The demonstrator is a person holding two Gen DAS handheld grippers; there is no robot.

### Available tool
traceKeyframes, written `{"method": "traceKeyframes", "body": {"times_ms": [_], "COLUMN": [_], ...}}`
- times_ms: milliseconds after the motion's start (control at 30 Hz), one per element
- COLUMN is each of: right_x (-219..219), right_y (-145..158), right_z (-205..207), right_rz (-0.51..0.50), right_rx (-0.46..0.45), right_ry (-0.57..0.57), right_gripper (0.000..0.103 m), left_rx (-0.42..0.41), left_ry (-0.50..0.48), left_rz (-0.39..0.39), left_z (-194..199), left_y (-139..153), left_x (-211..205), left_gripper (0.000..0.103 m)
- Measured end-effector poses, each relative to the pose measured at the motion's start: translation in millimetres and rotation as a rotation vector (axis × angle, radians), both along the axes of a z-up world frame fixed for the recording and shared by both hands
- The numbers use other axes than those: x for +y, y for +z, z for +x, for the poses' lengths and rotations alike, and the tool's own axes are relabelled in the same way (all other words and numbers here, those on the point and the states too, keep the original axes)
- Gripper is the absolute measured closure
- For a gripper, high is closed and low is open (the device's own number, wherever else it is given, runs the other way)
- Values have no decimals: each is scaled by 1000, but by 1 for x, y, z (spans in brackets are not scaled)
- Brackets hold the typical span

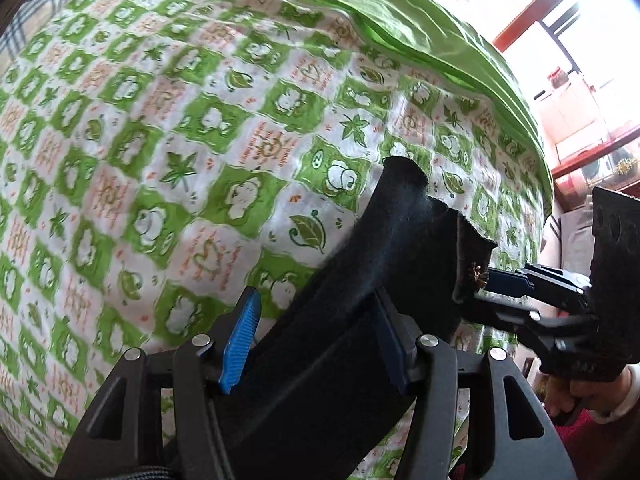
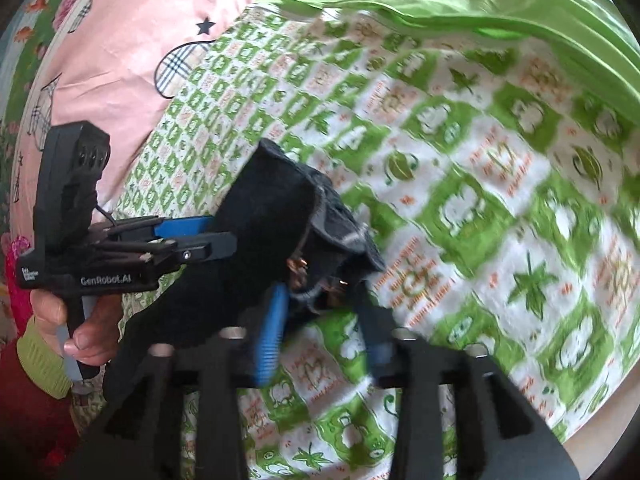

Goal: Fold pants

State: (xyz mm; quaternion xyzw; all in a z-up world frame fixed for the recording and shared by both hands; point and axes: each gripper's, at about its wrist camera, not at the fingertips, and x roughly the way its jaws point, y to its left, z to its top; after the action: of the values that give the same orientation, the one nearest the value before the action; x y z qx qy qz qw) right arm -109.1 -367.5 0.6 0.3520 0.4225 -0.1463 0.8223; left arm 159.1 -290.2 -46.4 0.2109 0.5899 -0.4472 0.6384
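The black pants point(image 1: 384, 248) hang lifted above the bed, held at the waistband. In the left wrist view my left gripper point(image 1: 316, 340) has its blue fingers point(image 1: 240, 340) closed on the thick band of cloth. My right gripper point(image 1: 492, 288) comes in from the right and pinches the waistband edge near a brass button point(image 1: 476, 274). In the right wrist view my right gripper point(image 2: 324, 320) is shut on the bunched black pants point(image 2: 280, 216), and my left gripper point(image 2: 200, 236) grips the cloth from the left.
A green-and-white patterned bedsheet point(image 1: 160, 160) covers the bed under the pants. A plain green blanket point(image 1: 420, 32) lies bunched along the far side. A pink sheet point(image 2: 132, 40) lies at the far left. A window and red shelves point(image 1: 580, 120) stand beyond the bed.
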Motion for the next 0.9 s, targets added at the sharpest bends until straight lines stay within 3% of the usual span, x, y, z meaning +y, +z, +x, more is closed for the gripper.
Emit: {"method": "traceKeyframes", "body": {"times_ms": [200,233,267,333,400,500,600,900], "right_x": [-3,-3,-3,-4,-3,-1,5,50], "right_y": [-14,-16,-17,-19,-18,-9,6,64], "right_z": [8,9,11,11,9,7,11,33], "right_rz": [47,51,48,57,58,44,29,14], "right_rx": [-39,-50,-50,-52,-68,-94,-138,-311], "right_ry": [24,32,43,60,76,111,163,466], "right_gripper": [56,61,76,87,89,91,91,91], "left_rx": [84,95,101,120,148,141,131,48], "left_ry": [-65,-65,-61,-54,-56,-64,-58,36], "left_rz": [-5,1,2,-21,-54,-80,-116,-280], "left_z": [-6,-6,-6,-4,-2,-3,-5,-11], "left_y": [-13,-19,-22,-24,-24,-19,-4,70], "left_x": [-24,-29,-32,-36,-38,-38,-28,42], "left_gripper": [47,47,48,57,75,86,92,93]}}
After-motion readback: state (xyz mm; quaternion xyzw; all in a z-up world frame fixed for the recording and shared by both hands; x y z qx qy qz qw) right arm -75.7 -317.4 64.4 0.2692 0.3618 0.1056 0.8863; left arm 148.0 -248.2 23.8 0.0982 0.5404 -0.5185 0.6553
